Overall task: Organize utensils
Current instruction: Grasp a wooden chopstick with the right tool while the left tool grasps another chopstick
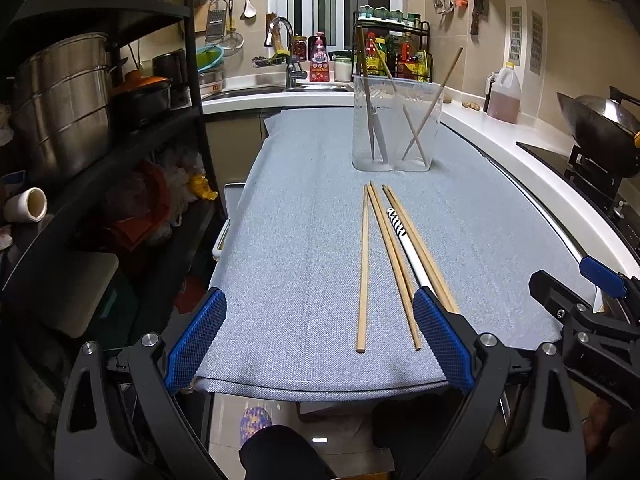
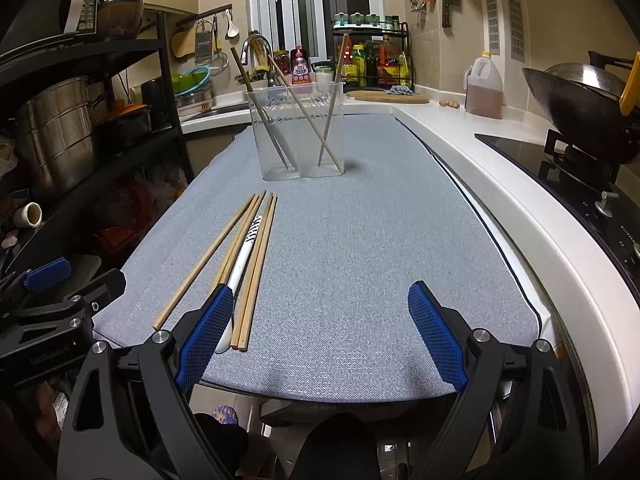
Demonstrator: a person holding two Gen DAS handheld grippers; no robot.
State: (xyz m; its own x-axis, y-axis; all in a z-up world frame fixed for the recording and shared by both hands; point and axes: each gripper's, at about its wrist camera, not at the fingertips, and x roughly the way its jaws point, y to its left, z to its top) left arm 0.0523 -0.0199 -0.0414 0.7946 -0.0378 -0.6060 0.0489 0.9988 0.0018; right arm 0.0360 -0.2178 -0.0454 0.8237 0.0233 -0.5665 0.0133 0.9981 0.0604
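Left wrist view. The left gripper point(image 1: 320, 334) hangs over the near edge of the grey-blue cloth point(image 1: 304, 208) with its blue pads spread wide and nothing between them. Four loose wooden chopsticks point(image 1: 394, 258) lie lengthwise on the cloth ahead, and a white spoon point(image 1: 402, 240) with a striped handle lies among the right-hand ones. For a clean pickup, the jaws would best straddle a single stick across its length near the middle, since the neighbours lie close and could be dragged along. Beyond stands the clear plastic holder point(image 1: 396, 128), upright, with several chopsticks leaning in it; it appears to have two compartments.

Right wrist view. The right gripper point(image 2: 322, 334) is likewise wide open and empty, its left pad just beside the spoon's point(image 2: 244, 264) bowl end. The chopsticks point(image 2: 262, 256) lie left of centre. The holder point(image 2: 298, 132) shows sticks crossed on its right side and leaning on its left.
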